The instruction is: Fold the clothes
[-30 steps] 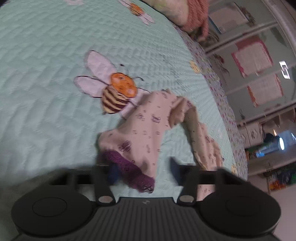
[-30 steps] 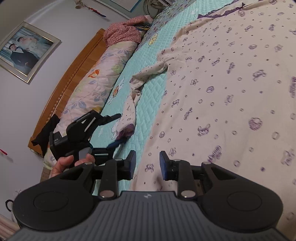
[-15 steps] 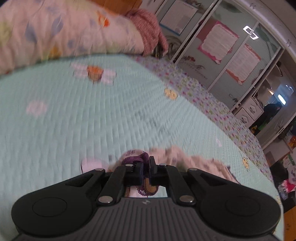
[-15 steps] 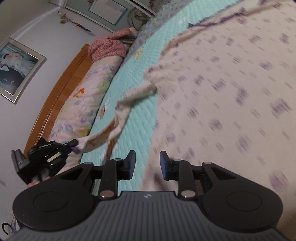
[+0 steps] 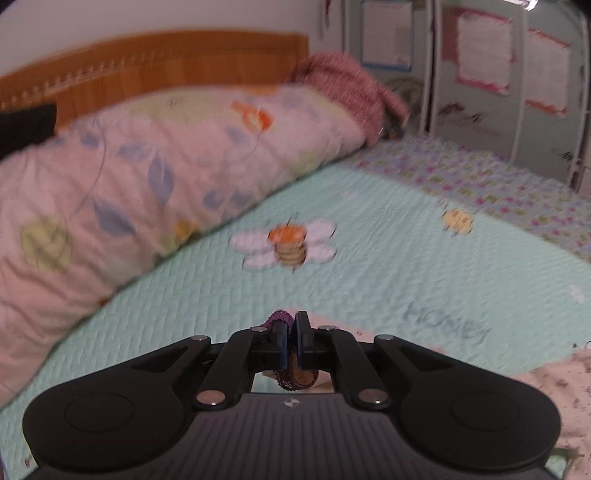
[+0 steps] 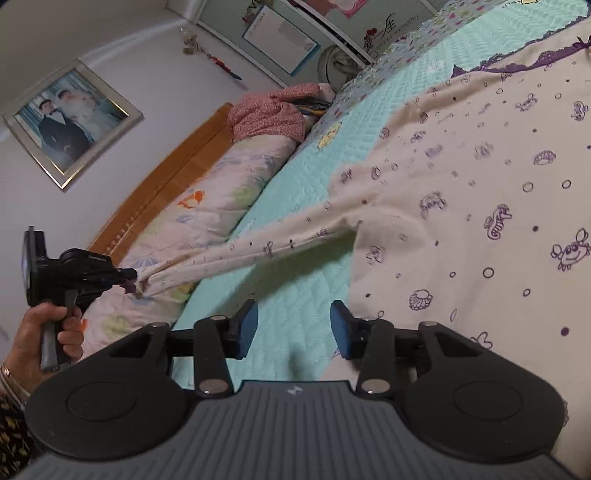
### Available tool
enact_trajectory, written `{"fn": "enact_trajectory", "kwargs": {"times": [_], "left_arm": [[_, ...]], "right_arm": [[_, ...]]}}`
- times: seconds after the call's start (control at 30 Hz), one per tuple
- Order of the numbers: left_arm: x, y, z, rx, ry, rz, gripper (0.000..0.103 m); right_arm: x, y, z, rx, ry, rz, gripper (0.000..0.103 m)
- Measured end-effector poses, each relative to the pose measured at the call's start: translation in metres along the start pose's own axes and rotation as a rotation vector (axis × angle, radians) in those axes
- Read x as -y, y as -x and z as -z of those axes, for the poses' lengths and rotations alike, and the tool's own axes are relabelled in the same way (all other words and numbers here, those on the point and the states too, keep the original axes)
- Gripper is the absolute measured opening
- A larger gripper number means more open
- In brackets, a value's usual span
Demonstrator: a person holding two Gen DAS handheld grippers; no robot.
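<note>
Right wrist: left gripper (image 6: 127, 282) clenches sleeve cuff (image 6: 138, 284) (stretched taut); right gripper (image 6: 293, 328) opening, empty, over bare quilt (image 6: 295, 288).

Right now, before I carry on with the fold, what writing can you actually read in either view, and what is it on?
"HONEY": stitched into the green quilt, blurred in the left wrist view, so this is a likely reading only.
Chinese characters with a line of Latin script beneath: on the wardrobe door, too small to read.
Posters on the wardrobe doors: text blurred, unreadable.
The garment carries only sea-creature drawings, no words.

"HONEY" stitched on the bedspread (image 5: 447, 326)
</note>
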State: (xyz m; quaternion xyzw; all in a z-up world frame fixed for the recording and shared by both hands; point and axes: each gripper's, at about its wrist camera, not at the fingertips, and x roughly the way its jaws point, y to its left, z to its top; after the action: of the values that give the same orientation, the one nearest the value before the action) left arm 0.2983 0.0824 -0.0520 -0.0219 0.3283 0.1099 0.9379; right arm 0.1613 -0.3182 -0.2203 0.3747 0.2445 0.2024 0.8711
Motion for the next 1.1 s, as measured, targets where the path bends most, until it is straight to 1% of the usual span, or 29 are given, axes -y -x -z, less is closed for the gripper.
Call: {"fn": "enact_trajectory", "kwargs": {"times": [0.1, 0.2, 0.27, 0.3, 0.37, 0.4, 0.43, 0.57, 0.6, 0.63, 0.67, 0.7, 0.77, 0.83, 0.87, 1.0, 1.07, 1.1], "left_arm": [[-0.015, -0.009, 0.011, -0.064, 0.043, -0.017, 0.003], [-0.026, -0.018, 0.022, -0.117, 0.077, -0.004, 0.003], [-0.03, -0.027, 0.027, -0.169, 0.096, 0.006, 0.007], [-0.035, -0.033, 0.029, -0.201, 0.128, -0.008, 0.008], [-0.047, -0.043, 0.032, -0.252, 0.204, -0.041, 0.014], [-0.055, -0.047, 0.033, -0.266, 0.237, -0.044, 0.017], [-0.06, -0.047, 0.035, -0.268, 0.245, -0.046, 0.017], [-0.063, -0.028, 0.044, -0.218, 0.15, -0.047, 0.017], [-0.059, -0.022, 0.048, -0.204, 0.107, -0.023, 0.018], [-0.049, -0.015, 0.054, -0.185, 0.029, 0.024, 0.019], [-0.036, -0.008, 0.061, -0.159, -0.067, 0.048, 0.025], [-0.023, -0.003, 0.07, -0.126, -0.17, 0.054, 0.034], [0.0, 0.002, 0.088, -0.076, -0.353, 0.052, 0.042], [0.018, 0.002, 0.104, -0.042, -0.512, 0.043, 0.042], [0.024, -0.004, 0.109, -0.041, -0.562, 0.028, 0.042], [0.029, -0.026, 0.121, -0.048, -0.671, -0.003, 0.042], [0.028, -0.034, 0.122, -0.057, -0.694, -0.005, 0.042], [0.026, -0.038, 0.121, -0.063, -0.697, 0.007, 0.042]], "right_arm": [[0.001, 0.001, -0.001, -0.007, 0.005, -0.017, 0.046], [0.002, 0.002, -0.002, -0.011, 0.003, -0.034, 0.046], [0.003, 0.002, -0.003, -0.013, -0.002, -0.044, 0.046], [0.003, 0.002, -0.003, -0.013, -0.005, -0.049, 0.046], [0.004, 0.002, -0.005, -0.014, -0.011, -0.058, 0.046], [0.004, 0.002, -0.005, -0.015, -0.014, -0.061, 0.046], [0.004, 0.002, -0.005, -0.015, -0.016, -0.064, 0.046], [0.004, 0.0, -0.005, -0.02, -0.013, -0.068, 0.047], [0.004, 0.0, -0.006, -0.02, -0.015, -0.069, 0.047], [0.004, 0.0, -0.006, -0.021, -0.016, -0.07, 0.047], [0.004, -0.001, -0.006, -0.021, -0.019, -0.072, 0.047], [0.004, -0.001, -0.006, -0.021, -0.021, -0.073, 0.047], [0.004, -0.001, -0.006, -0.021, -0.023, -0.075, 0.047], [0.005, -0.001, -0.006, -0.021, -0.027, -0.078, 0.047], [0.005, 0.0, -0.006, -0.021, -0.029, -0.079, 0.047], [0.007, 0.0, -0.006, -0.021, -0.036, -0.085, 0.047], [0.007, 0.0, -0.006, -0.02, -0.04, -0.088, 0.047], [0.007, -0.001, -0.006, -0.02, -0.042, -0.089, 0.047]]}}
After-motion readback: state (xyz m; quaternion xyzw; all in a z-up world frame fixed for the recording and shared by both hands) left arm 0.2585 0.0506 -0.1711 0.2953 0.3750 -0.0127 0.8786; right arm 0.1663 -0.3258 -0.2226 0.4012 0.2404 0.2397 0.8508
